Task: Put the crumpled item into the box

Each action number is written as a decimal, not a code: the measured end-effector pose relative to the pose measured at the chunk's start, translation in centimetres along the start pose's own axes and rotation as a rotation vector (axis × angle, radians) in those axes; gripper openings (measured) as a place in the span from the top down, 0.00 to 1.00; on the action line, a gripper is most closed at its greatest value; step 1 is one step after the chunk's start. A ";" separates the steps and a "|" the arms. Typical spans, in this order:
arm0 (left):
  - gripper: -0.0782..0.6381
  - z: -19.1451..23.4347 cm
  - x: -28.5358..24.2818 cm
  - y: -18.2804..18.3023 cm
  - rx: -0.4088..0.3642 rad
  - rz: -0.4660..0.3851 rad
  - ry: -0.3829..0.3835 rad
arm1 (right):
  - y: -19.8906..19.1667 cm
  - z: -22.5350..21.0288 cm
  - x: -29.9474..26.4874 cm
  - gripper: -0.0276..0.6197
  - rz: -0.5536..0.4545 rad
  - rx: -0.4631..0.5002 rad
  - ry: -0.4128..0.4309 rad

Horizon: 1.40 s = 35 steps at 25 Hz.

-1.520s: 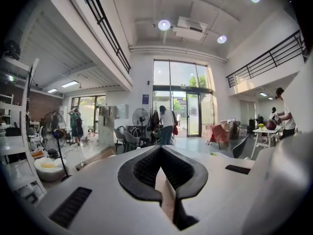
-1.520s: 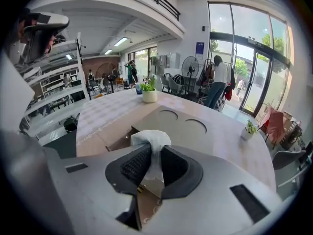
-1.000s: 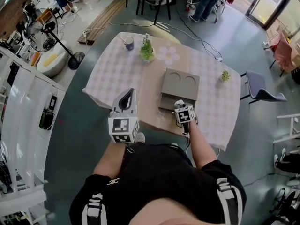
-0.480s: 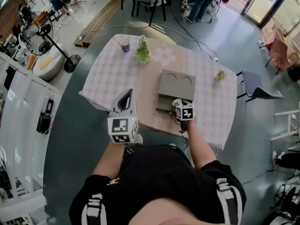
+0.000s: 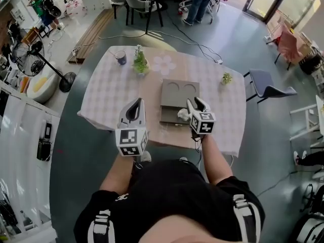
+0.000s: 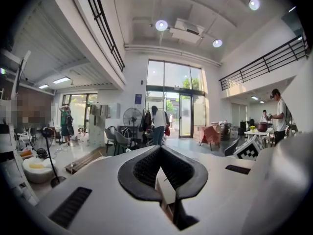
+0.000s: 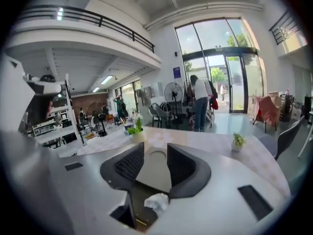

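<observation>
Evidently left the crumpled item (image 5: 182, 114) inside the box (image 5: 178, 97), frame centre; had just spread the right gripper (image 5: 195, 104) jaws, nothing between; held the left gripper (image 5: 136, 103) closed, empty; risked dragging the wad out on a low withdrawal.

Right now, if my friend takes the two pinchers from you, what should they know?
Left gripper: shut and empty, over the near edge of the table, left of the box.
Right gripper: its jaws have just been opening. They are open now with nothing between them, above the box.
Crumpled white paper wad: lying inside the open grey box with two round dents in its lid. Neither gripper touches it.
Done: the wad is in the box.
Left: probably nothing, perhaps closing the lid if that is wanted.
</observation>
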<state>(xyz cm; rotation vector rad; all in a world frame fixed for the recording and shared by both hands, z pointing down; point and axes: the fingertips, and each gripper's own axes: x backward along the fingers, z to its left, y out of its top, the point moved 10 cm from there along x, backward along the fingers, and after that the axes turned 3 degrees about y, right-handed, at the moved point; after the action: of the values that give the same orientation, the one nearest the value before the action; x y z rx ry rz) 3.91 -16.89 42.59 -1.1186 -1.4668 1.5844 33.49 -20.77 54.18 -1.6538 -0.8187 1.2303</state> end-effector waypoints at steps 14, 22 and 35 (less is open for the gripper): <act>0.89 -3.5 -3.2 0.9 -0.015 -0.027 -0.146 | 11.3 1.9 11.9 0.95 -0.506 0.171 -0.205; 0.89 -4.5 -3.8 1.4 -0.027 -0.035 -0.191 | 10.2 2.0 13.6 0.95 -0.553 0.129 -0.227; 0.89 -4.3 -3.5 1.3 -0.029 -0.031 -0.195 | 9.4 2.5 13.2 0.95 -0.517 0.121 -0.205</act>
<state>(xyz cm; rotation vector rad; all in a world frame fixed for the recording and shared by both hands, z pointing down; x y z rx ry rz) 9.29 -18.51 41.82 -0.9739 -1.6305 1.6941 34.84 -12.04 40.36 -1.1304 -1.1850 1.0611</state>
